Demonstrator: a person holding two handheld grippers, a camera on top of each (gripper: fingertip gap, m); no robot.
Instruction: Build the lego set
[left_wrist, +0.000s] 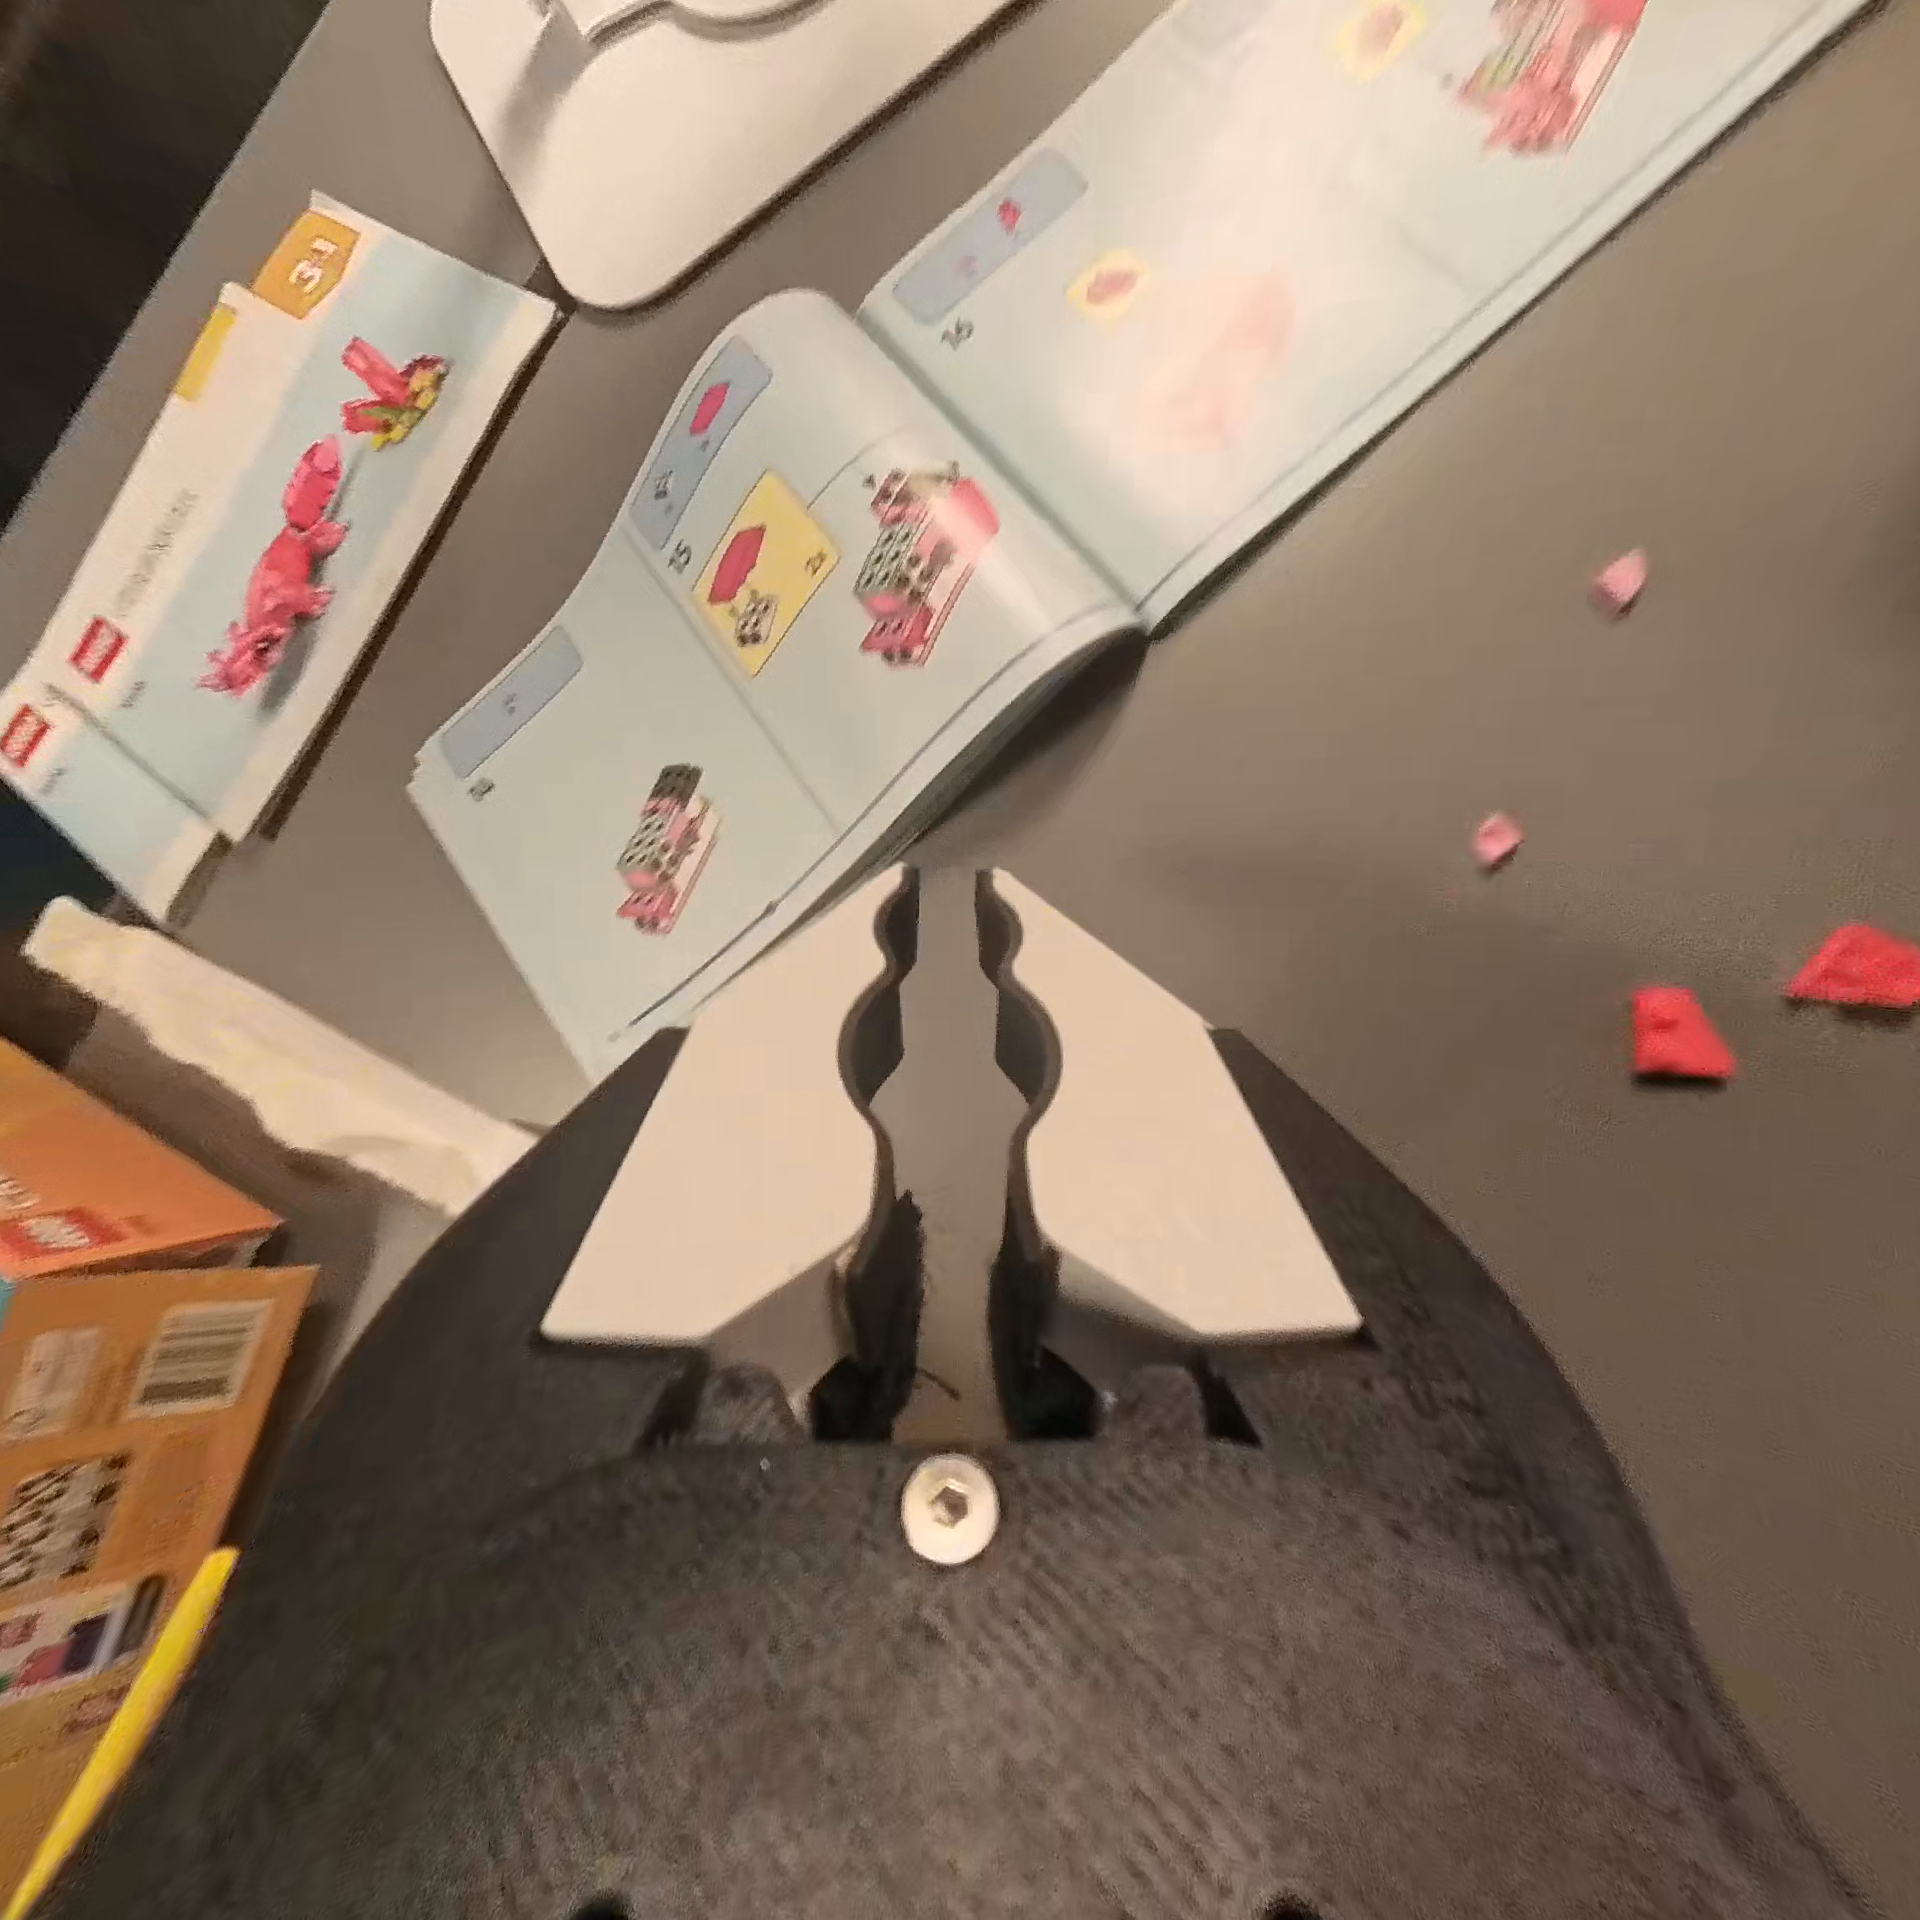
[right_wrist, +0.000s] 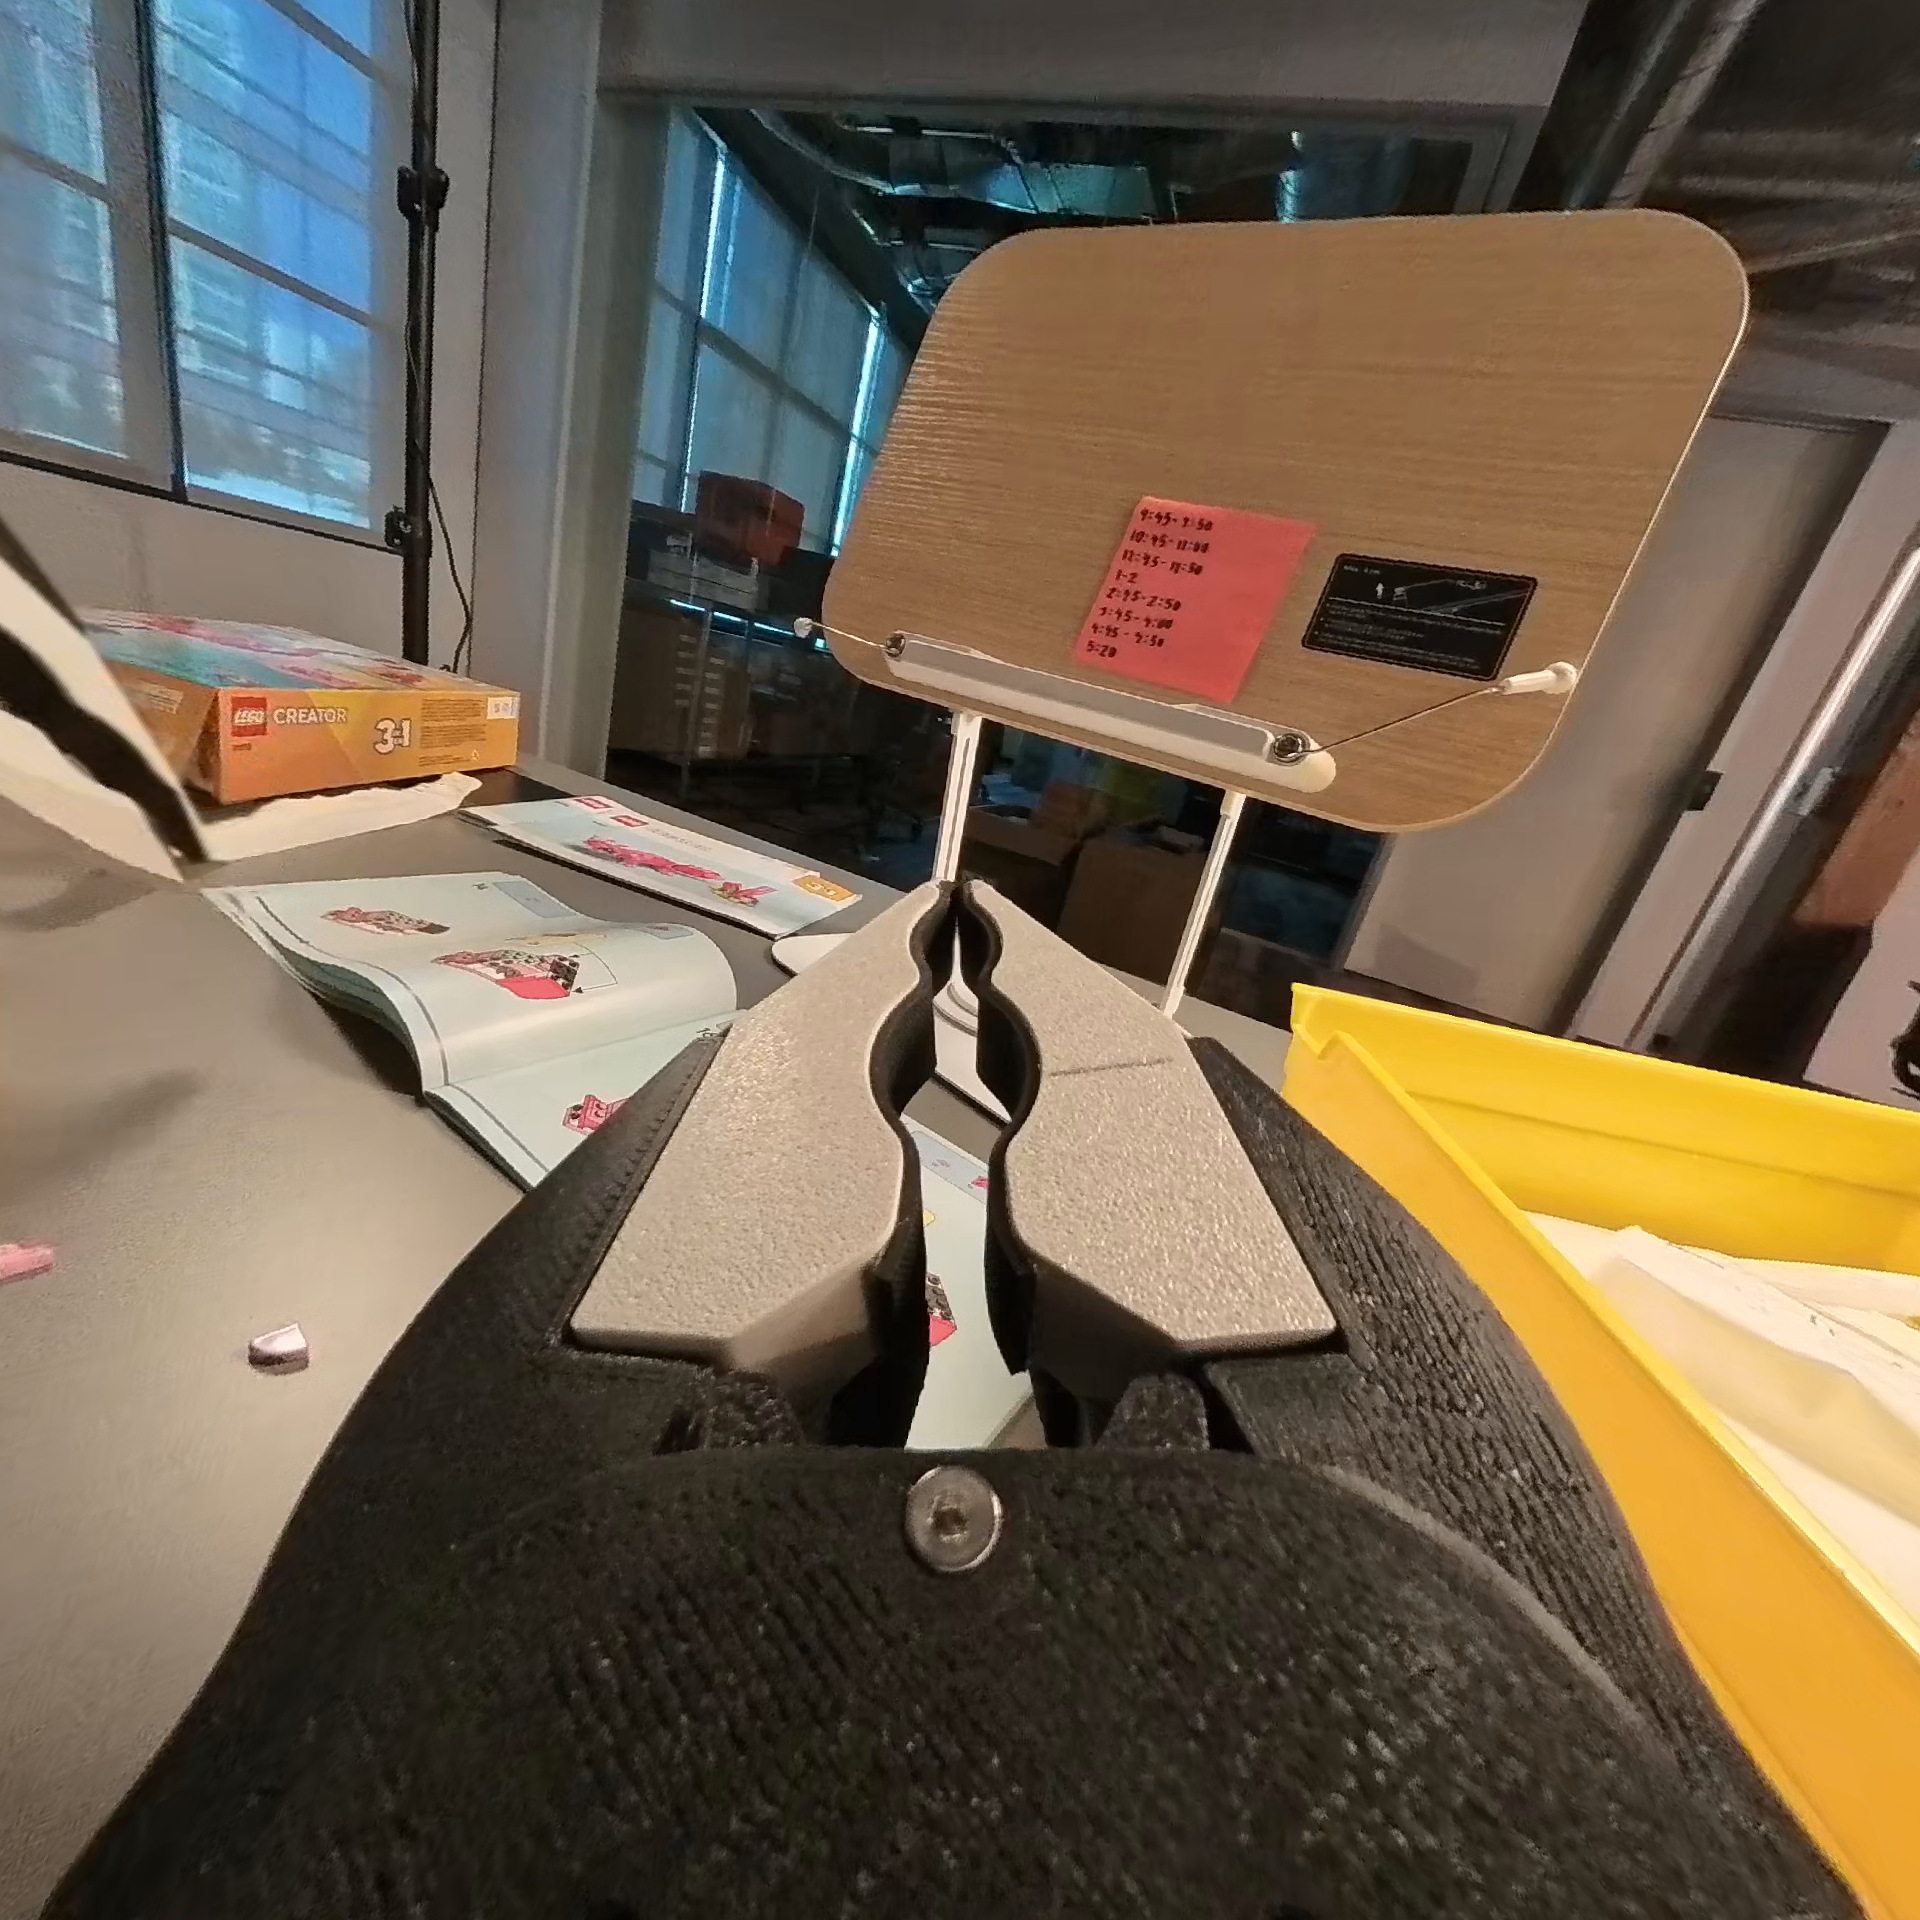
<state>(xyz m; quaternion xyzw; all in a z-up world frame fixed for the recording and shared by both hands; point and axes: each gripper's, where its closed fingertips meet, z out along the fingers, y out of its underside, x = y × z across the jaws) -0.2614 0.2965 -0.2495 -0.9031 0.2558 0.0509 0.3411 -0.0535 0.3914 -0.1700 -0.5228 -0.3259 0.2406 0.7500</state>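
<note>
My left gripper (left_wrist: 948, 883) is open with a narrow gap between its tips and nothing between them. It hovers over the grey table (left_wrist: 1351, 1247), just at the near edge of an open instruction booklet (left_wrist: 831, 623). Two red bricks (left_wrist: 1678, 1034) (left_wrist: 1860, 966) and two small pink bricks (left_wrist: 1496, 836) (left_wrist: 1619, 580) lie on the table to its right. My right gripper (right_wrist: 958, 891) is shut, its tips touching with nothing between them. It is raised above the open booklet (right_wrist: 499, 987) and faces a wooden book stand (right_wrist: 1299, 520).
A closed booklet (left_wrist: 281, 520) lies beyond the open one. An orange toy box (right_wrist: 312, 717) rests on white cloth at far left. A yellow bin (right_wrist: 1558, 1195) with white bags sits at right. The stand's white base (left_wrist: 707, 135) is at the back. Small pink pieces (right_wrist: 278, 1347) lie at left. My right fingertips sit around 25 centimetres from my left ones.
</note>
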